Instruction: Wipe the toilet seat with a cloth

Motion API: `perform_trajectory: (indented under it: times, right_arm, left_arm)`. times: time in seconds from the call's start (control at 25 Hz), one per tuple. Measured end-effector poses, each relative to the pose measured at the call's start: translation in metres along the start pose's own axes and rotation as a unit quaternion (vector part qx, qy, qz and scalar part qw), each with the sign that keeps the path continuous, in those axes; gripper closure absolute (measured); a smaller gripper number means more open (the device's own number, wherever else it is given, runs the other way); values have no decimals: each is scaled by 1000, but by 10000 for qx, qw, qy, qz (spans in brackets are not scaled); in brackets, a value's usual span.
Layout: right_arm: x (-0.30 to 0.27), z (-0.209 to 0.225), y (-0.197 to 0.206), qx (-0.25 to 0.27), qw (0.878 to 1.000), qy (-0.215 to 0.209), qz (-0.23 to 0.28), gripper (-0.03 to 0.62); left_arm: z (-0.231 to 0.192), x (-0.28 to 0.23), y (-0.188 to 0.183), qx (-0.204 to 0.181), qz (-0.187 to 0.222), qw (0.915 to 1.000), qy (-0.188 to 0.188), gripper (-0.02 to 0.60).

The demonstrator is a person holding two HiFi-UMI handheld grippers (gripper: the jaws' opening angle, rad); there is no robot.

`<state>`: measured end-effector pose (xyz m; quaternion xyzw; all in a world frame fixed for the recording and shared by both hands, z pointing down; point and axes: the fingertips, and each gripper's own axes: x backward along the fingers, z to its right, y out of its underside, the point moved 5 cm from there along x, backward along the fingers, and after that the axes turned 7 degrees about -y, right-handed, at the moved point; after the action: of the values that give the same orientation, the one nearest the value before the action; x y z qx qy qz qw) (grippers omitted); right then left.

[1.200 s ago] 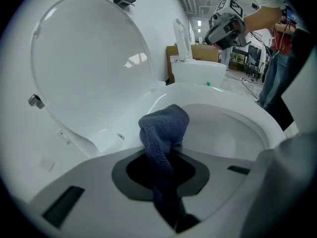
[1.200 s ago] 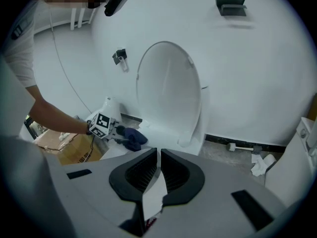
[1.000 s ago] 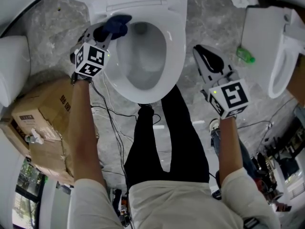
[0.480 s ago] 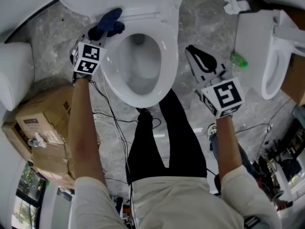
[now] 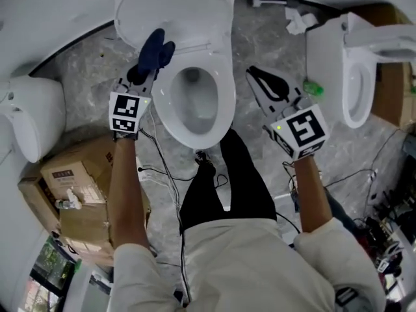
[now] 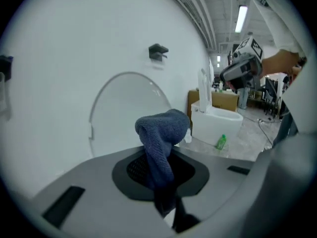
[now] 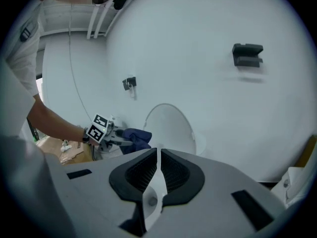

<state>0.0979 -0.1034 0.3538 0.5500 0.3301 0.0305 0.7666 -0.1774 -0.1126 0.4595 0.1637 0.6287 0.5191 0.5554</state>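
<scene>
Bright, even light — ceiling strip light (image 6: pixel 241 18) glares; fisheye edges dark, bent; foreground perhaps soft.

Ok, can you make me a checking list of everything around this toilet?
Surface: grey stone floor; seat down, lid up.
Job's things: blue cloth at the seat's back left.
Clutter: boxes at left; green bottle and a white wad at right.
Grippers: left gripper shut on the cloth; right gripper held off to the seat's right, jaws close together, nothing between them.
Cables: black cables on the floor beside the person's legs.
Surroundings: second toilet at right, another white fixture at left, white wall behind.
</scene>
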Motion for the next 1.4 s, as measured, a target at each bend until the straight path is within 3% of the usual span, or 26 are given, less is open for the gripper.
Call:
perform_trajectory:
  times: [0.24,0.72,1.0,1.4]
  right_arm:
    - [31,-28,-55,473,9982,245,257,549]
    - [84,-99,-113,1006,9923,346,632,549]
    - [123,-140,-124,1325,9886,380,605,549]
    - [173,-210,-170,1414,9818,435,1193,549]
  left_arm:
    - [13,72,-64,405,714,9964,-197,535]
    - [37,200,-155,109,1472,9879,-467,535]
    - [61,254,-172,199,1601,9858,-472,535]
    - [86,328,-216,177,2194,9740,-535,535]
